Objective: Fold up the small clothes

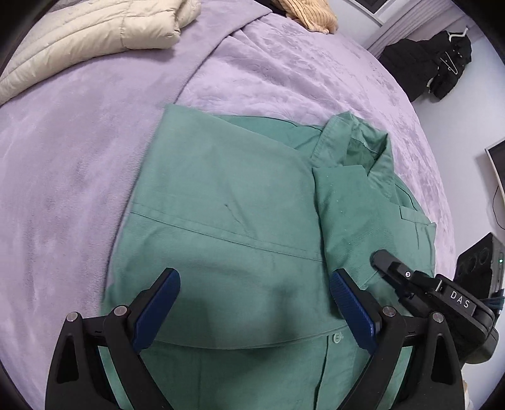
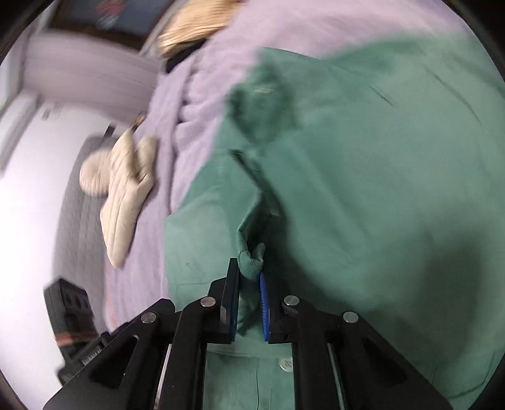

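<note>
Green shirt [image 1: 240,195] spread across the middle of the left wrist frame on a lilac blanket [image 1: 79,151], collar [image 1: 350,142] toward upper right, sleeve side already laid over the body. Left gripper [image 1: 254,302] at lower centre, jaws wide apart and holding nothing, poised just over the folded cloth, probably to press it flat or take a fresh edge. Right gripper [image 2: 249,302] at bottom centre of its own blurred frame, pinched tight on a rolled edge of shirt [image 2: 363,189], a nub of fabric bunched out past the fingertips; the same tool seen from outside at lower right of the left frame, tip resting on the cloth. Grip low on the button placket, a button [image 2: 286,363] showing just beneath the jaws, apparently to carry that side across. Cream jacket [image 1: 88,41] at upper left and striped tan garment [image 1: 306,14] at top centre, well apart from the shirt. Black clothing [image 1: 435,63] on the floor at upper right. Fold judged partway through, with bottom half not yet turned up.
</note>
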`<state>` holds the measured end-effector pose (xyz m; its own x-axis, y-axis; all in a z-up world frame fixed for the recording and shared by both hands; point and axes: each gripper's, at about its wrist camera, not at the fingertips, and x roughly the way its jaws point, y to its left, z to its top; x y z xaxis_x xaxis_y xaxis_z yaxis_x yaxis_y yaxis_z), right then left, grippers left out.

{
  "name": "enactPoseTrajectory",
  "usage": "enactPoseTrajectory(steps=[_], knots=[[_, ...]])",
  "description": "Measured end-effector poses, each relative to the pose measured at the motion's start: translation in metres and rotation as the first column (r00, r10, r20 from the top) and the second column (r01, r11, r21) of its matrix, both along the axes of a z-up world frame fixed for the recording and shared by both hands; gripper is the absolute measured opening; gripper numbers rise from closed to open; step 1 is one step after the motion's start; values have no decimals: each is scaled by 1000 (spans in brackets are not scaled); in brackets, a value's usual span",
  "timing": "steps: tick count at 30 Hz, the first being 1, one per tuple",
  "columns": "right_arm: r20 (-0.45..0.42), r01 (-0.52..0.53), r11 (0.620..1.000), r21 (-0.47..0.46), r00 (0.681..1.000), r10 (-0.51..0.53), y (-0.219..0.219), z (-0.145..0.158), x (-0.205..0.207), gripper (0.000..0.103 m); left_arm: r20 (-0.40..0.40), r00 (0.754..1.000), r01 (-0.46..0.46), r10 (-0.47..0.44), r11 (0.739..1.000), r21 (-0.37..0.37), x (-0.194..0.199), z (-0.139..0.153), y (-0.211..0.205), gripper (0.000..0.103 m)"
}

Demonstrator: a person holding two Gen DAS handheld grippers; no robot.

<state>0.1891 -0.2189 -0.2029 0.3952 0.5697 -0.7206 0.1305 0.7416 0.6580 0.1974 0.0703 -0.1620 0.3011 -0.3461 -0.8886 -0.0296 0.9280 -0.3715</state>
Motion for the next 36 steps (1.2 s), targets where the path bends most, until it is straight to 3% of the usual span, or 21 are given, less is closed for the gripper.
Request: enactPoseTrajectory(steps=[2,3,6,8,9,11,14,16,18,21,25,29,30,31,32,36], knots=[[65,-162,979,-128,983,171,41,17,6,12,1,1000,-10,10,1000,-2,3,1,16,97],[76,-247,948,-200,961,267,64,22,6,13,-2,1000,-19,19,1000,2,4,1,23,97],[6,-441,808,-391,876,482,122,17,-2,26,-22,998,-59,59,998,-6,7,-4,40,97],[-23,-500,757,-420,840,542,140,14,-14,38,-40,997,-69,68,997,-19,9,-9,43,97],[-25,-503,761,-409,840,541,140,15,-21,47,-47,997,-65,64,998,-22,9,-11,41,97],[-24,-472,800,-370,866,499,125,18,-32,48,-51,998,-42,40,999,-29,9,-13,32,97],[-71,-337,910,-240,941,330,66,14,-46,48,-65,998,11,-14,998,-56,12,-18,11,97],[-126,-178,971,-161,979,158,12,6,-59,48,-79,995,47,-52,997,-62,15,-24,-3,97],[-166,3,994,-114,986,-21,-42,1,-73,48,-95,992,83,-88,995,-58,17,-30,-18,97],[-193,285,956,-67,936,-293,-121,-3,-107,56,-98,989,113,-115,993,-22,19,-35,-38,97],[-194,481,875,48,864,-464,-171,-12,-115,57,-94,989,116,-114,993,22,19,-36,-52,96],[-193,566,815,124,819,-540,-196,-15,-113,57,-107,986,140,-131,987,80,17,-37,-64,59],[-192,574,808,133,814,-547,-201,-14,-114,41,-102,985,148,-138,984,101,16,-36,-67,41],[-178,575,807,135,815,-551,-206,-10,-115,16,-96,985,154,-145,983,101,16,-34,-67,36],[-167,569,814,121,820,-548,-209,-5,-116,3,-84,986,152,-145,985,87,14,-30,-67,33],[-150,564,821,82,822,-550,-235,-2,-132,3,-43,984,174,-172,982,67,3,-20,-66,32]])
